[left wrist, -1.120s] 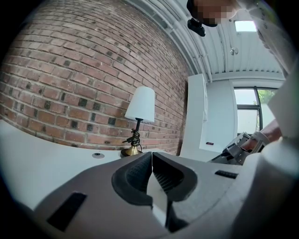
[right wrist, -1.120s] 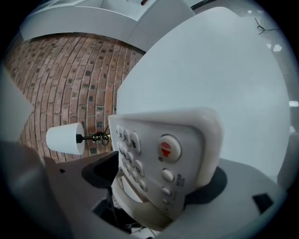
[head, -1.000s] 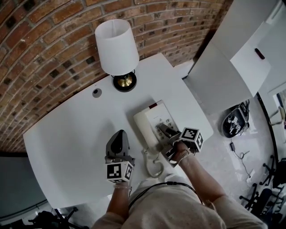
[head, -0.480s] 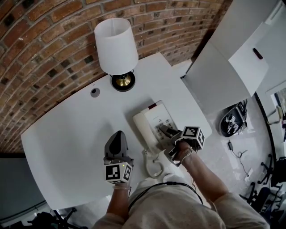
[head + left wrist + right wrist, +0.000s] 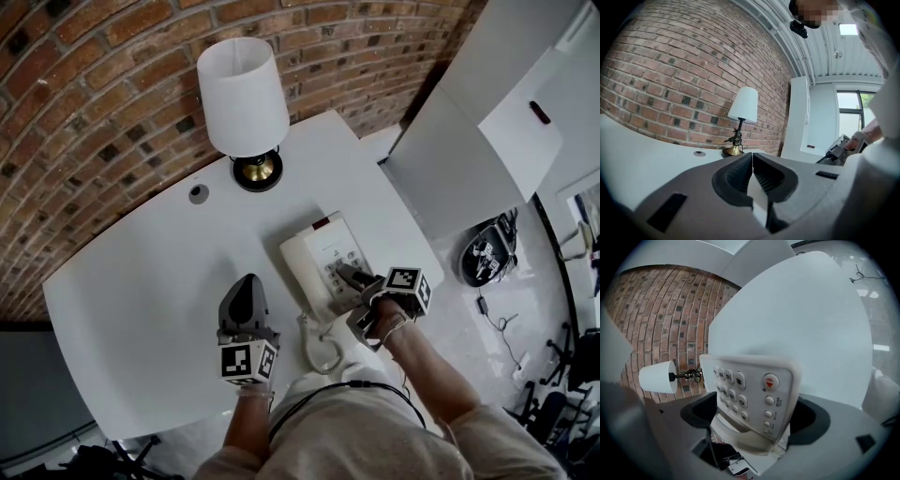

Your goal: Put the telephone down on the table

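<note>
The white telephone lies flat on the white table, and its coiled cord trails off the near edge. My right gripper reaches over the phone's near right corner. In the right gripper view the keypad end of the telephone stands between the spread jaws of that gripper, with a gap on the left side. My left gripper hovers over the table left of the phone. Its ribbed jaws are pressed together on nothing.
A table lamp with a white shade and brass foot stands at the back by the brick wall, near a round cable hole. A white cabinet stands right of the table. Cables and a chair base lie on the floor.
</note>
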